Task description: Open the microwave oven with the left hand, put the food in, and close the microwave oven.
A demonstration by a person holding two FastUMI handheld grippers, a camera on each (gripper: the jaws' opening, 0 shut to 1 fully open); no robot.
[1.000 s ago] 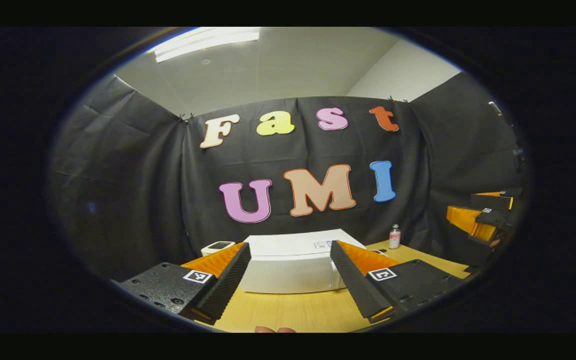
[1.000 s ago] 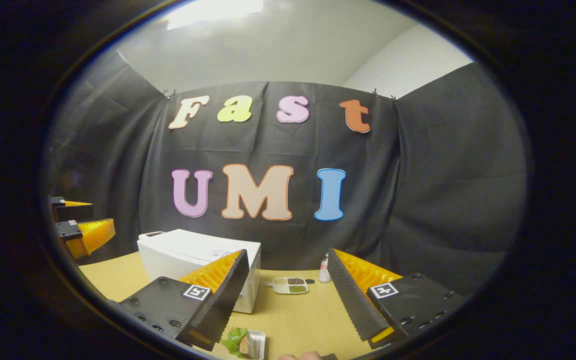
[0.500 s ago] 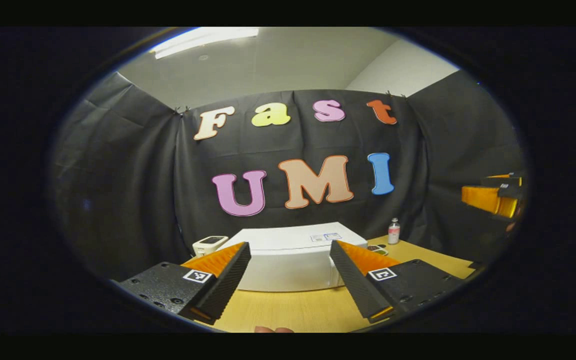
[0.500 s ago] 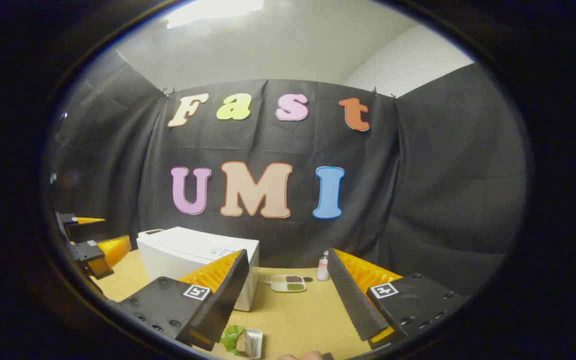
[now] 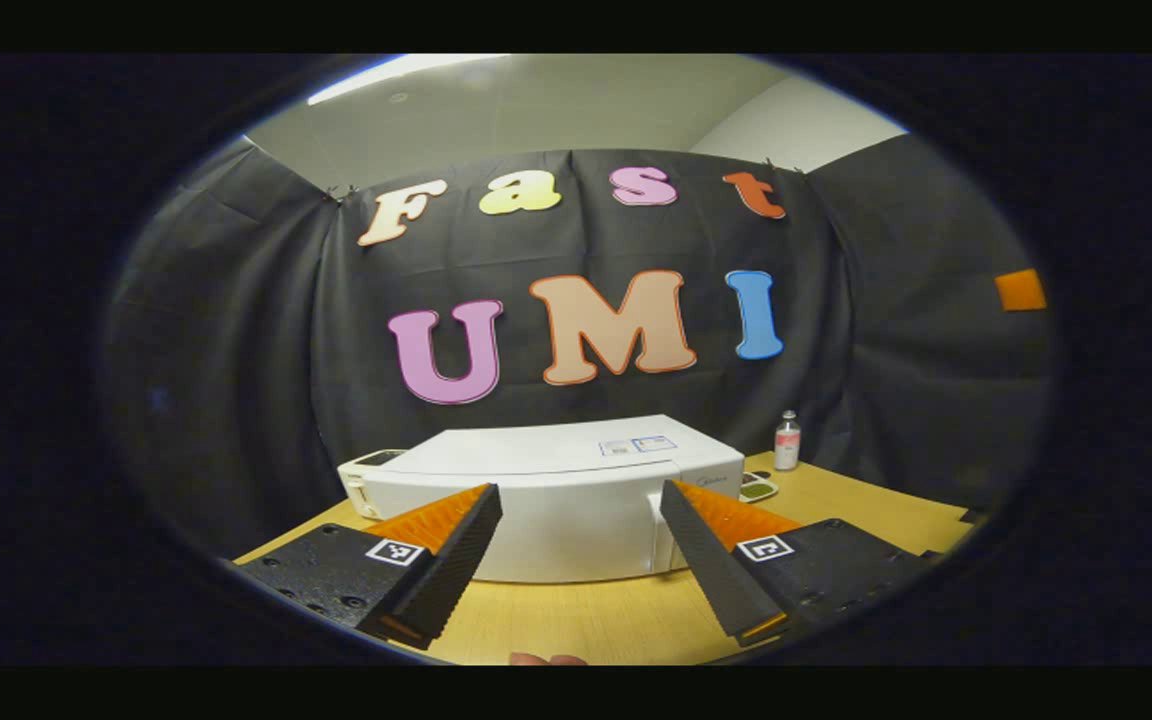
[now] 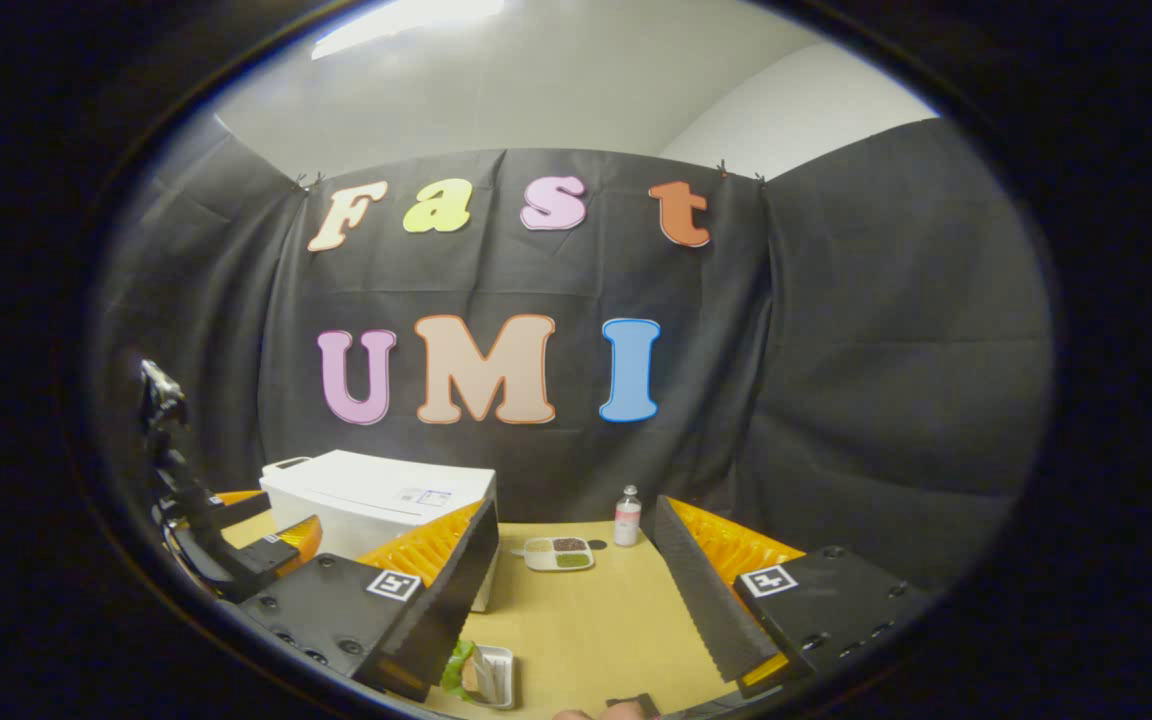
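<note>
The white microwave oven (image 5: pixel 556 500) stands on the wooden table (image 5: pixel 586 620), door shut, straight ahead of my left gripper (image 5: pixel 581 560). That gripper is open and holds nothing, a short way in front of the oven. In the right gripper view the oven (image 6: pixel 376 505) sits at the left. My right gripper (image 6: pixel 571 590) is open above the table. The food (image 6: pixel 481 672), a sandwich with green lettuce in a small white tray, lies just below the right gripper's left finger. The left gripper (image 6: pixel 256 545) shows at the far left, in front of the oven.
A small white dish (image 6: pixel 558 553) with dark and green fillings and a small bottle (image 6: pixel 626 517) stand at the back of the table (image 6: pixel 596 620). A white device (image 5: pixel 361 470) sits behind the oven's left end. Black cloth walls close the booth.
My left gripper has dropped lower and moved closer to the oven, whose front is now in view. The right gripper has shifted slightly, so the oven and food sit a little further left.
</note>
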